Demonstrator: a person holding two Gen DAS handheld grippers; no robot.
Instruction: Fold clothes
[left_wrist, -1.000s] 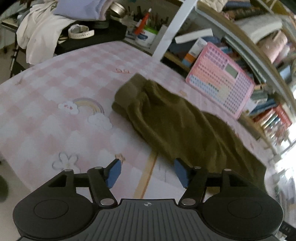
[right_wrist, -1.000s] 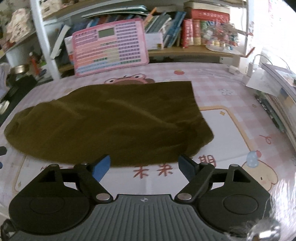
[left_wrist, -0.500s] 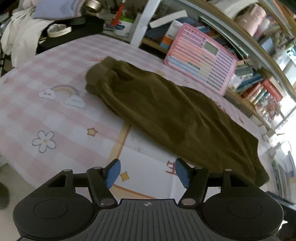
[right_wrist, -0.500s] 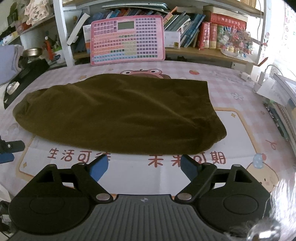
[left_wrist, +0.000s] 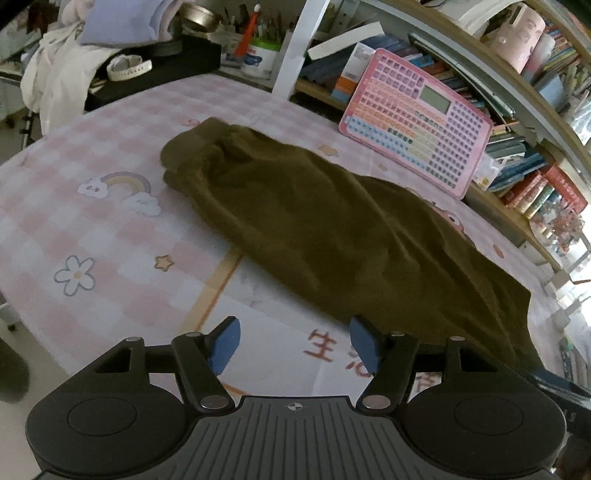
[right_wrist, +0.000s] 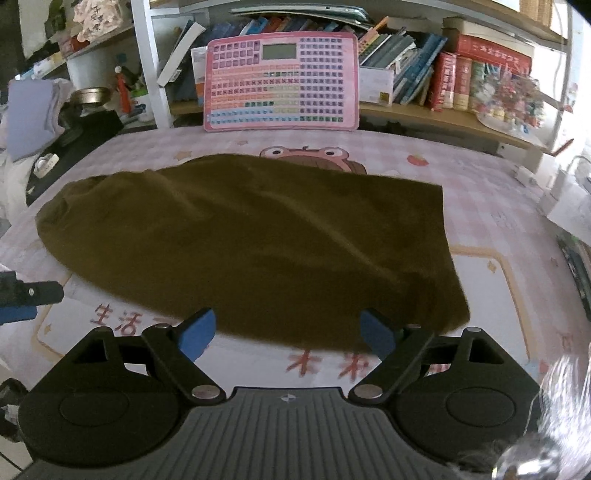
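An olive-brown garment (left_wrist: 332, 229) lies folded lengthwise across the pink checked tablecloth (left_wrist: 92, 229), its cuffed end at the far left and its wide end at the right. It also shows in the right wrist view (right_wrist: 258, 240). My left gripper (left_wrist: 295, 345) is open and empty, just in front of the garment's near edge. My right gripper (right_wrist: 286, 334) is open and empty, its fingertips at the garment's near edge toward the wide end. The left gripper's tip (right_wrist: 22, 299) shows at the left edge of the right wrist view.
A pink toy keyboard board (right_wrist: 282, 81) leans against the bookshelf (right_wrist: 461, 74) behind the table. White clothes (left_wrist: 51, 74) and a black tray with a watch (left_wrist: 129, 68) sit at the far left. Cables and papers (right_wrist: 565, 199) lie at the right edge.
Both grippers have moved in closer to the garment's near edge after pulling back half a second ago. Both stay open. The garment has not moved.
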